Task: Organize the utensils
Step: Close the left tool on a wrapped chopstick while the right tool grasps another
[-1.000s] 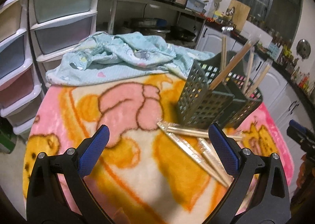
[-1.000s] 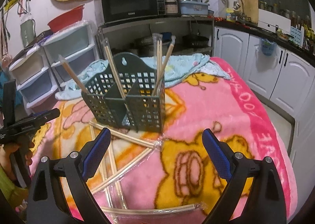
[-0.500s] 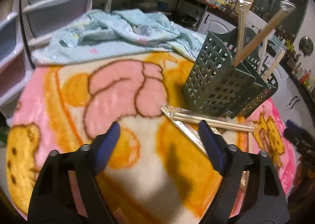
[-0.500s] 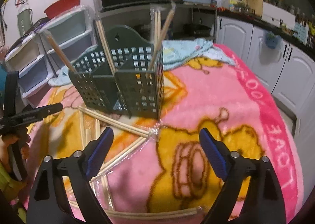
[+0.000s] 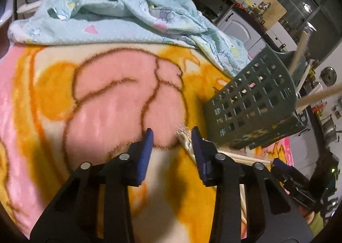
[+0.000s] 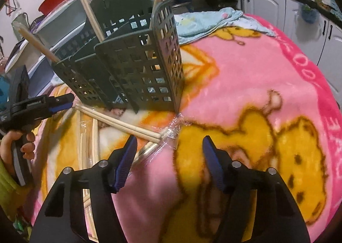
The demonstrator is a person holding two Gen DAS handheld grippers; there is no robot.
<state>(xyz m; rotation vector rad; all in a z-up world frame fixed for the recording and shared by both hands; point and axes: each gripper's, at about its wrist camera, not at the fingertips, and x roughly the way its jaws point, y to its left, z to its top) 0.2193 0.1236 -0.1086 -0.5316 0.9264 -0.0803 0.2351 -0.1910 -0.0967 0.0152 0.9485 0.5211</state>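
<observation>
Both grippers sit lower and nearer the blanket point(image 5: 111, 102) than a second ago. The left gripper point(image 5: 172, 136) has just been closing, half-open, its right finger point(image 5: 197, 146) beside wrapped chopsticks point(image 5: 185, 136), gripping nothing. The right gripper point(image 6: 168, 146), also closing, gapes wider around a chopstick wrapper point(image 6: 171, 134) at lower centre, empty.

My dark green perforated utensil holder point(image 6: 136, 65) stands upright on the blanket, with wrapped wooden chopsticks point(image 6: 89, 14) leaning in its compartments. More plastic-wrapped chopstick pairs point(image 6: 119, 122) lie flat, crossed, just before it.
</observation>
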